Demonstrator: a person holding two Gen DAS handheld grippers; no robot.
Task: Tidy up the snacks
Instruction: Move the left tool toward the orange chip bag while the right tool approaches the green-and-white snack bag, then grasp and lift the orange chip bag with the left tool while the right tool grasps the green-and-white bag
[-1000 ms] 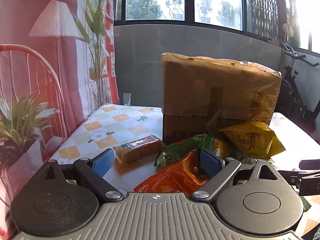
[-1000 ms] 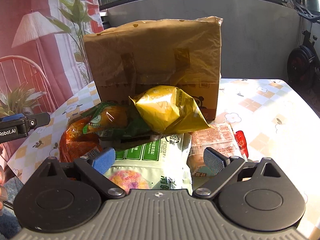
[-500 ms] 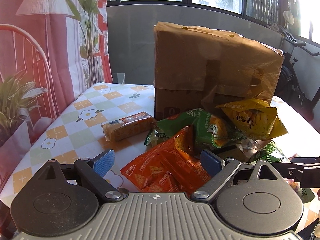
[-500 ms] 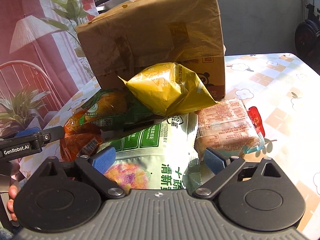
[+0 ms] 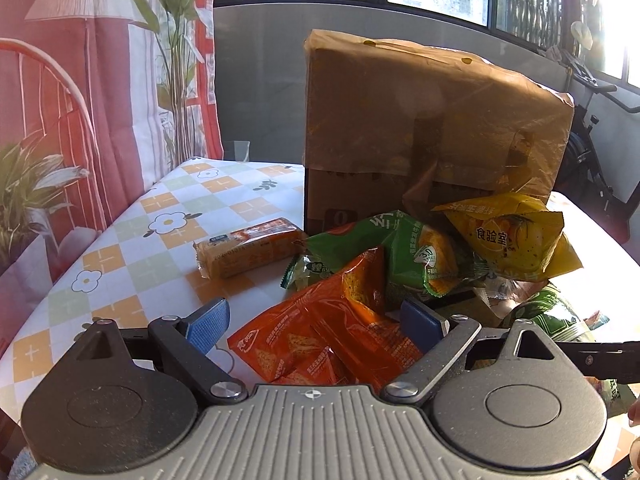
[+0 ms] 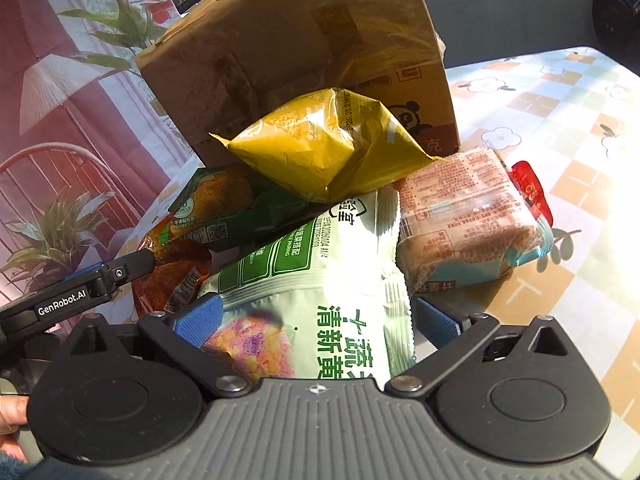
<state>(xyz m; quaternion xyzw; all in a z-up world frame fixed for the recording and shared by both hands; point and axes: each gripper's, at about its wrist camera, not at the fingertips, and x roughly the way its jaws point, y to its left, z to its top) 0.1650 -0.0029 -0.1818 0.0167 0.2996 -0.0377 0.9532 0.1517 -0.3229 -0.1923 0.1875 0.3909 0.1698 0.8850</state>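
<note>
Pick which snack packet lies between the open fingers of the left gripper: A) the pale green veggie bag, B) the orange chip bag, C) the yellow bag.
B: in the left wrist view the orange chip bag sits between the left gripper fingers, which stand apart.

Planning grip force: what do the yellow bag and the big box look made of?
Yellow bag: thin glossy plastic film, probably; it creases sharply and glints. Box: brown corrugated cardboard, apparently, under a crinkled, shiny translucent wrap, likely plastic.
</note>
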